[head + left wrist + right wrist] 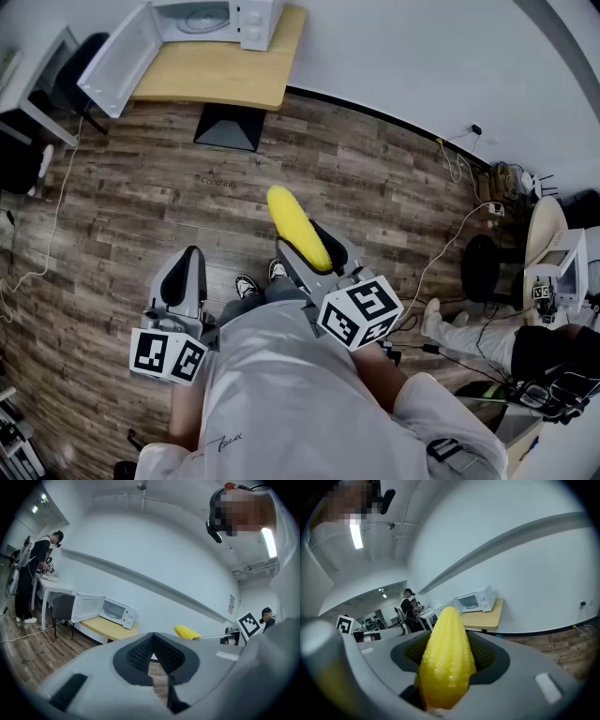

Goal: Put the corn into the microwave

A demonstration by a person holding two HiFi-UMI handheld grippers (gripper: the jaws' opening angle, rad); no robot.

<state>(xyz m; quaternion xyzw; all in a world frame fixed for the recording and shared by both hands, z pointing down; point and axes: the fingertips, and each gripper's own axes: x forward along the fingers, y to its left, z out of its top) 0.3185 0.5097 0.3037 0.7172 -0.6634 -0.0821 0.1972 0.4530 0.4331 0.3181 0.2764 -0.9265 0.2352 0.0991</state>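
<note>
The person is standing on the wooden floor [394,187] well apart from the microwave [202,17], so the task is looking partly done. The corn [298,228] is already off whatever surface it came from: the right gripper [314,251] is clamping its jaws around the lower part of the yellow cob, and the cob's tip is sticking out forward and upward past them. The left gripper [187,267] is riding just left of it with its jaws together and nothing between them. The microwave is sitting at the far left of the room on a light wooden table [225,75] by the white wall, and its door [117,61] is hanging wide open to the left, so no opening step seems to be waiting. What is remaining, judging by this, is crossing the floor to the table, sliding the cob into the open cavity, letting go of it there, and perhaps swinging the door shut.
</note>
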